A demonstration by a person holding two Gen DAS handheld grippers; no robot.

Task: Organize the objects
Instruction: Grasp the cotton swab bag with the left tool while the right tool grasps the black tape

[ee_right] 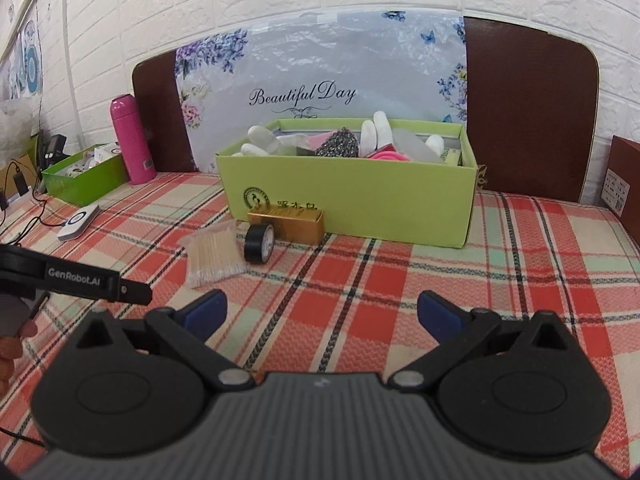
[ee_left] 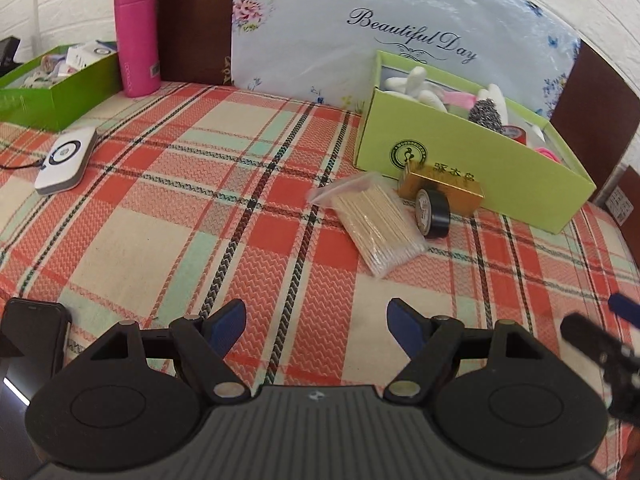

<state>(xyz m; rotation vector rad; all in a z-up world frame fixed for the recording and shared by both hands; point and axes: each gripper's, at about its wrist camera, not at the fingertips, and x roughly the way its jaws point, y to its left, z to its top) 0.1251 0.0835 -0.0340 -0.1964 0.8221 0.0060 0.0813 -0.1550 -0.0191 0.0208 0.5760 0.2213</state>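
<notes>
Scene: plaid cloth (ee_left: 200,208) over a table, light green box (ee_right: 360,208) at the back as landmark.
Loose items: bag of wooden sticks (ee_right: 214,254), black tape roll (ee_right: 259,245) and gold box (ee_right: 286,224), all just in front of the green box's front wall, left part.
Tape roll: standing on edge, touching or nearly touching the gold box; can't tell which.
Stick bag: flat on the cloth, just left of the tape roll.
Green box contents: white gloves (ee_right: 260,140), pink items, a glittery piece; already fairly full.
Left gripper (ee_left: 316,320): fingers spread wide, nothing between them, above bare cloth well in front of the green box.
Right gripper (ee_right: 322,312): fingers spread wide, empty, aimed at the green box's front wall.
Other stuff: white device (ee_left: 66,160), pink bottle (ee_left: 136,36) and second green tray (ee_left: 44,92), far left of the green box.
Step judged: approach to a loose item, nothing picked yet.
Risk 1: tape roll on edge, likely to roll away if nudged sideways.
Risk 2: slippery stick bag, likely to slide or sag out of a pinch at one end.
Risk 3: three items packed close, spread fingers could knock a neighbour.
Risk 4: both grippers near each other, clash possible if both reach for the same cluster.
</notes>
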